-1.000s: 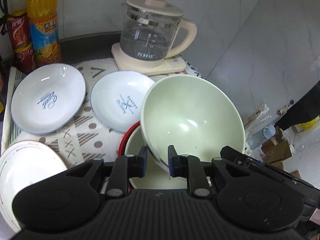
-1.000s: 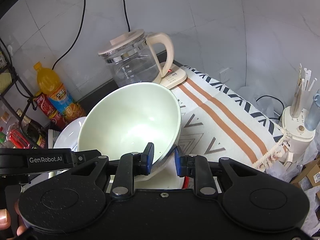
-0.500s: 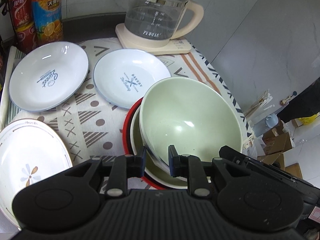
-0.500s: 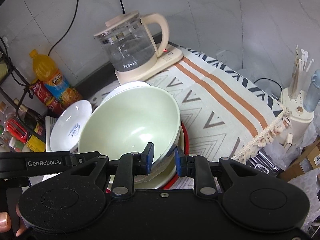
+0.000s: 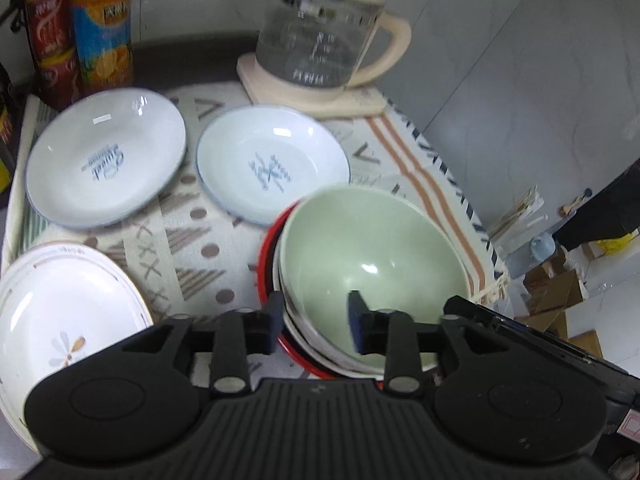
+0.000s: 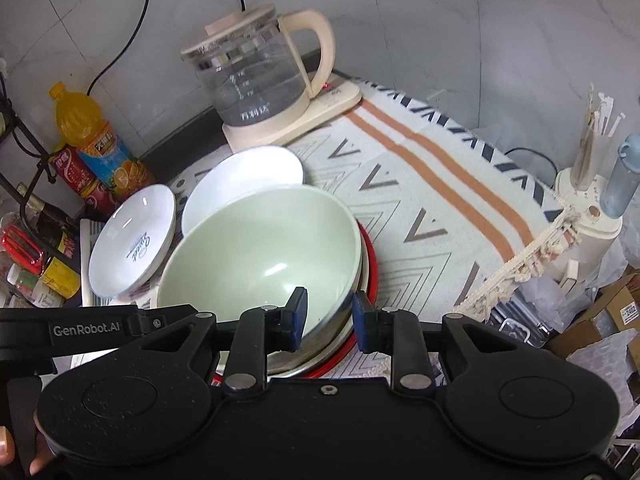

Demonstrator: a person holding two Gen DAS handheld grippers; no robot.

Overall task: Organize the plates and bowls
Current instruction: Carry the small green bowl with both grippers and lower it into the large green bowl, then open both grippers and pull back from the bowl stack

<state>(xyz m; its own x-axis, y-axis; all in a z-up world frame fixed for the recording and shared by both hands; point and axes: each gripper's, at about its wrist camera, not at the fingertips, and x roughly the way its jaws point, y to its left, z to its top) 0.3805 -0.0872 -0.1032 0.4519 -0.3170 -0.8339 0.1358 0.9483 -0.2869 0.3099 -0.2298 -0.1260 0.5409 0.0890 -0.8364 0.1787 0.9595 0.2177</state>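
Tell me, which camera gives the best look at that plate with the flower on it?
The left wrist view. The flower plate lies at its lower left, most of its white face, rim line and painted flower showing, though the left gripper covers its near edge. The right wrist view does not show this plate at all.

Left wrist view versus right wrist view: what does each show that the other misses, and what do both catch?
Only the left wrist view shows the flower plate at the near left.

Only the right wrist view shows the chopstick holder past the cloth's fringe and a black rack of bottles.

Both show the green bowl nested in the red-rimmed stack, two white plates, the kettle, the juice bottle, and open grippers straddling the bowl's rim.
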